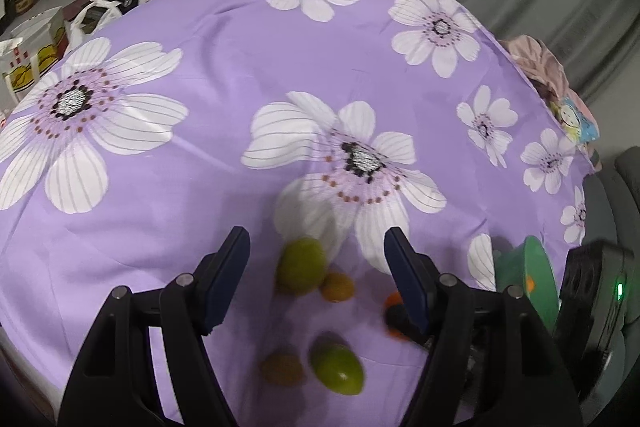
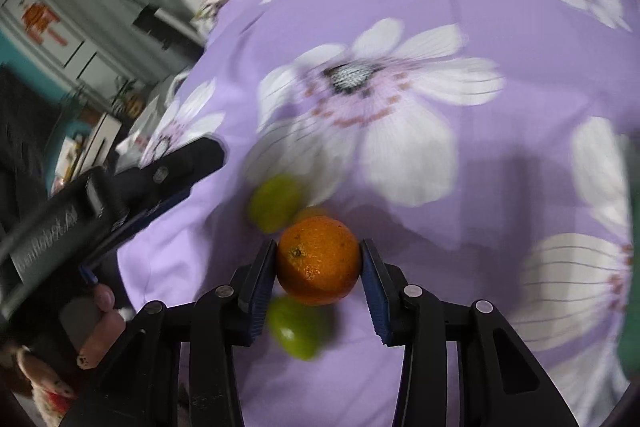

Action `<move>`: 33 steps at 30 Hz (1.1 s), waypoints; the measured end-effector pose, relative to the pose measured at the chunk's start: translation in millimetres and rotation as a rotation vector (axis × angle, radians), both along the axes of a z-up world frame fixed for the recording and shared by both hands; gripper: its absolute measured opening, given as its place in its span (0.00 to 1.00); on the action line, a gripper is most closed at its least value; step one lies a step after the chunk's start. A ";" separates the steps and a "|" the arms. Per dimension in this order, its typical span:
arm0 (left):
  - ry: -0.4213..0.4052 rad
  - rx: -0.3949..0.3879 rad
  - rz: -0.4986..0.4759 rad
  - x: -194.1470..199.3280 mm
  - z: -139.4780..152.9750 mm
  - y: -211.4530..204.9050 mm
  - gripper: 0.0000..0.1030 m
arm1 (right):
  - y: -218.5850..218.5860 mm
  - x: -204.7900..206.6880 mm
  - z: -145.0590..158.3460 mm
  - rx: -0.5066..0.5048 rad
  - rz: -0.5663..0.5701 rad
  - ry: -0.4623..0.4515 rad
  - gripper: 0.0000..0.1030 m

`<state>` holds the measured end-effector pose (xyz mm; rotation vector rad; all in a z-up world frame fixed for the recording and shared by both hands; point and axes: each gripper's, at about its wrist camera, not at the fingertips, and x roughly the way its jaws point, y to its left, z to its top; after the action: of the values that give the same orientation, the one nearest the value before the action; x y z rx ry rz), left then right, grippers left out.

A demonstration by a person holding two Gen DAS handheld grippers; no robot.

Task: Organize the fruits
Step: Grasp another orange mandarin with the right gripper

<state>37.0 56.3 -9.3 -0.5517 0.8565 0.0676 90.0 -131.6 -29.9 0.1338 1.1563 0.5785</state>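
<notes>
My right gripper (image 2: pixel 319 263) is shut on an orange (image 2: pixel 318 259) and holds it above the purple flowered cloth (image 2: pixel 480 155). Two green fruits lie under it, one beyond (image 2: pixel 274 201) and one nearer (image 2: pixel 298 327). My left gripper (image 1: pixel 318 251) is open and empty above the fruit pile. In the left wrist view I see a green fruit (image 1: pixel 301 265), a small orange-brown fruit (image 1: pixel 338 287), another green fruit (image 1: pixel 338 369), a brown fruit (image 1: pixel 282 369), and the held orange (image 1: pixel 394 303) partly hidden behind my right finger. The left gripper (image 2: pixel 132 203) also shows in the right wrist view.
A green plate or bowl (image 1: pixel 536 279) stands at the right edge of the cloth, beside the right gripper's body (image 1: pixel 600 291). Bags and boxes (image 1: pixel 36 43) stand off the table's left side. Crumpled clothes (image 1: pixel 548 67) lie at the right edge.
</notes>
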 end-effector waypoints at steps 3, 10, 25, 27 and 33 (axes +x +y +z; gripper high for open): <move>-0.011 0.020 -0.035 2.7 0.0 -13.1 0.66 | -20.2 9.6 -2.0 -0.035 -0.052 0.011 0.42; 0.006 0.076 -0.113 9.0 -8.1 -43.8 0.64 | -31.7 19.3 -24.9 -0.100 -0.104 0.138 0.42; -0.008 0.046 -0.239 10.7 -10.9 -72.1 0.57 | -66.3 27.1 8.9 0.062 -0.215 0.079 0.42; 0.003 0.040 -0.270 12.5 -13.2 -80.0 0.57 | -69.5 26.9 8.8 0.092 -0.231 0.094 0.42; 0.038 0.039 -0.342 18.0 -23.3 -103.6 0.57 | -61.0 28.4 1.4 0.132 -0.205 0.138 0.42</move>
<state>55.1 -47.2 -32.6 -0.3624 0.9743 -0.2177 118.4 -192.6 -28.5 0.4063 1.2204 0.4688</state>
